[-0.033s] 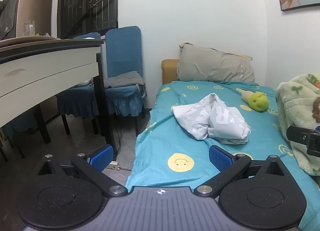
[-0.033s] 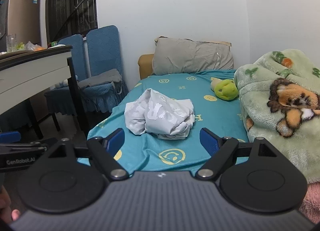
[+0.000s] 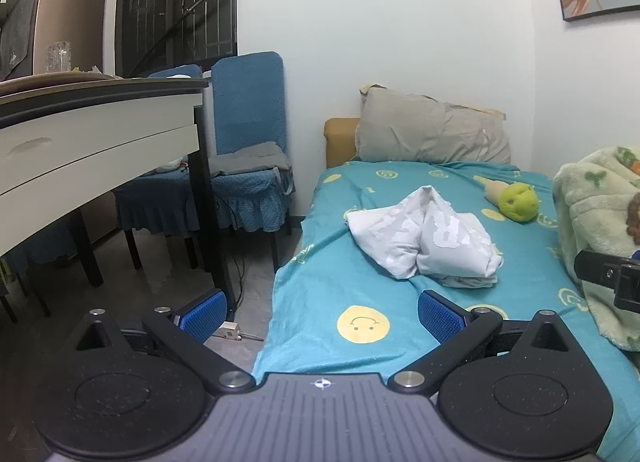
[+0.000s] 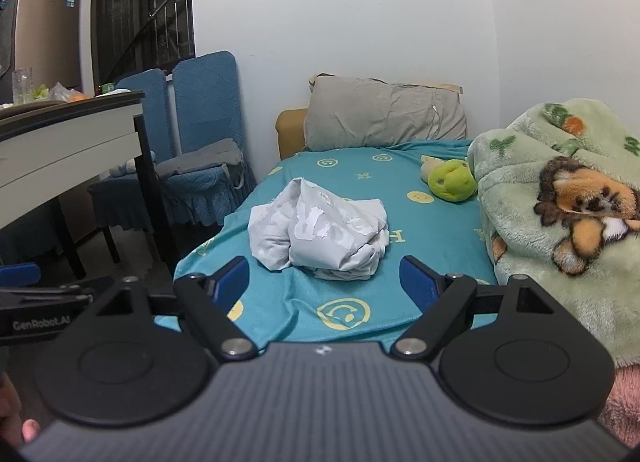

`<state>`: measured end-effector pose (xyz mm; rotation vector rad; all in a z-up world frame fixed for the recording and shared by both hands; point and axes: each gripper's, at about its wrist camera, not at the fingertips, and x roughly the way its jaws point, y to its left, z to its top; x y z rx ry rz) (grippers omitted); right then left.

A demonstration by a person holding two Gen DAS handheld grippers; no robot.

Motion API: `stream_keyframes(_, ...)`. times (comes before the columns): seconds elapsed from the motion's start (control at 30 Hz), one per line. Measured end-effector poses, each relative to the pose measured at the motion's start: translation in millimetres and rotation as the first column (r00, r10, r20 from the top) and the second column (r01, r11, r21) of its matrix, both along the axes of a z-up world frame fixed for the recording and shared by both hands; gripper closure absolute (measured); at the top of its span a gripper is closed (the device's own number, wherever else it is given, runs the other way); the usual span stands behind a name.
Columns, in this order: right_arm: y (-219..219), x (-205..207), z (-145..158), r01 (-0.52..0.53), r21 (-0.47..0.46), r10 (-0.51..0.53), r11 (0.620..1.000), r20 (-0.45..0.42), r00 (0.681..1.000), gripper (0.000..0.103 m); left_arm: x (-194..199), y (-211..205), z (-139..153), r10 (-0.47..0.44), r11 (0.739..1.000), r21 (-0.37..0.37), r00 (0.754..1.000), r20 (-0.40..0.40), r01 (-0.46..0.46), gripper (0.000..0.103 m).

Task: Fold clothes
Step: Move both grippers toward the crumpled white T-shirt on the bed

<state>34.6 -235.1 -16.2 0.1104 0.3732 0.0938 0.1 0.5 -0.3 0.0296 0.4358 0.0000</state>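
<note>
A crumpled white garment with pale lettering [image 3: 424, 242] [image 4: 320, 230] lies in a heap in the middle of the bed, on a teal sheet with yellow smiley faces [image 3: 340, 274] [image 4: 420, 230]. My left gripper [image 3: 322, 314] is open and holds nothing. It hovers over the bed's near left corner, short of the garment. My right gripper [image 4: 324, 280] is also open and bare, in front of the heap and apart from it. Part of the right gripper [image 3: 608, 274] shows at the right edge of the left wrist view. The left one [image 4: 40, 294] shows at the far left of the right wrist view.
A green fleece blanket with a lion print [image 4: 560, 202] is piled along the bed's right side. A green plush toy [image 3: 518, 202] lies behind the garment, and a grey pillow [image 3: 432, 134] sits at the head. Left of the bed stand a white table [image 3: 80, 142] and blue-covered chairs [image 3: 248, 142].
</note>
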Motion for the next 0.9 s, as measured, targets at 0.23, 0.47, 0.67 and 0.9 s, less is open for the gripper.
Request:
stream_keyframes(0.23,-1.7,0.6,-2.5,-0.004,-0.019,0.004,1.000,0.017,1.000,0.019,0.2,2.2,-0.3,-0.005,1.000,0.001,1.000,-0.015,0.005,0.000)
stream_keyframes(0.47,1.6,-5.2,-2.0,0.007,-0.034,-0.006,0.999,0.038,0.999,0.019,1.8,-6.9,-4.6,0.002,1.000,0.024,1.000,-0.009,-0.002,0.000)
stream_keyframes(0.67,2.3,-2.7,-2.9,0.009,-0.036,-0.008,0.999,0.026,1.000,0.019,2.4,-6.2,-5.3,0.001,1.000,0.013,1.000,-0.016,-0.001,0.000)
stream_keyframes(0.9,2.7,-4.3,-3.3,0.016,-0.034,-0.015,0.999,0.028,0.999,0.019,3.7,-7.1,-7.0,-0.003,1.000,0.010,1.000,-0.025,0.003,0.000)
